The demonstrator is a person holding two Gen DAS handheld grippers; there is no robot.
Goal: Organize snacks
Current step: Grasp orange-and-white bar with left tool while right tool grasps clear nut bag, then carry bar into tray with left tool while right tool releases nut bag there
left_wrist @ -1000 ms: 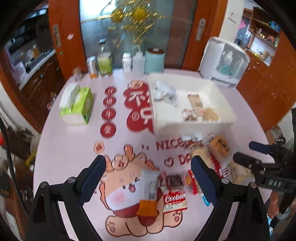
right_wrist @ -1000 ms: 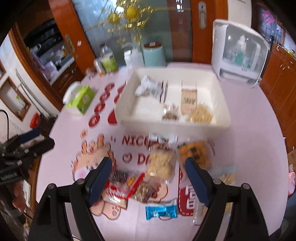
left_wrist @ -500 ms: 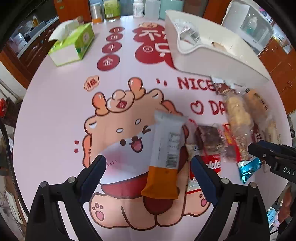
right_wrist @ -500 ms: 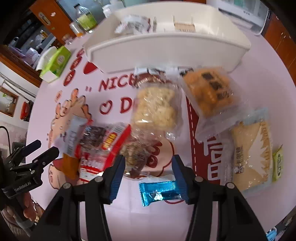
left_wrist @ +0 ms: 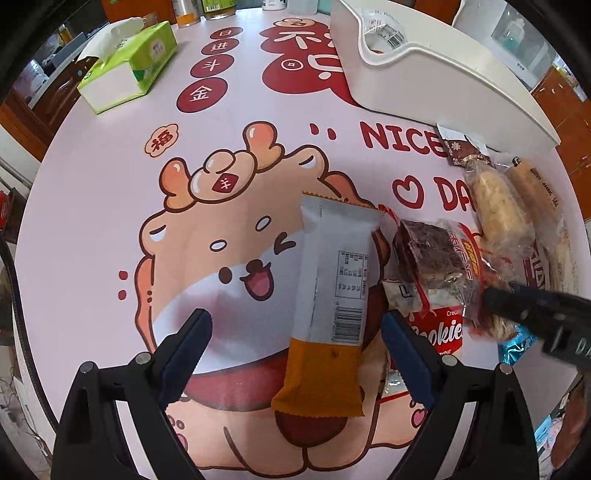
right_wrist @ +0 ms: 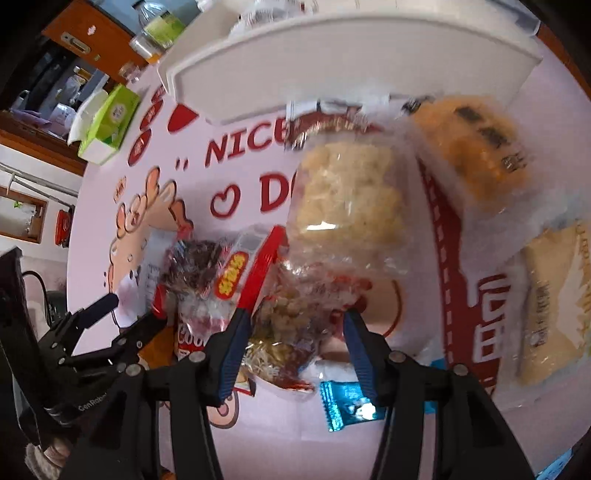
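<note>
My left gripper (left_wrist: 295,323) is open, its jaws on either side of a white-and-orange snack bar (left_wrist: 328,306) lying on the pink table. My right gripper (right_wrist: 295,325) is open, its jaws around a clear packet of nut brittle (right_wrist: 291,325); it also shows in the left wrist view (left_wrist: 517,299). A brown brownie packet (left_wrist: 432,254) and a Cookie pack (left_wrist: 439,328) lie between the two. Puffed rice cakes (right_wrist: 347,199), an orange cake (right_wrist: 476,147) and a blue candy (right_wrist: 343,404) lie nearby. The white bin (left_wrist: 443,70) holds some snacks.
A green tissue box (left_wrist: 129,66) sits at the far left. Bottles (left_wrist: 218,5) stand at the table's back edge. A yellow packet (right_wrist: 554,306) lies at the right. The left gripper shows at the left of the right wrist view (right_wrist: 122,314).
Both grippers have dropped low toward the table. The left closed in on the white-and-orange bar; the right narrowed its jaws and moved onto the nut brittle packet.
</note>
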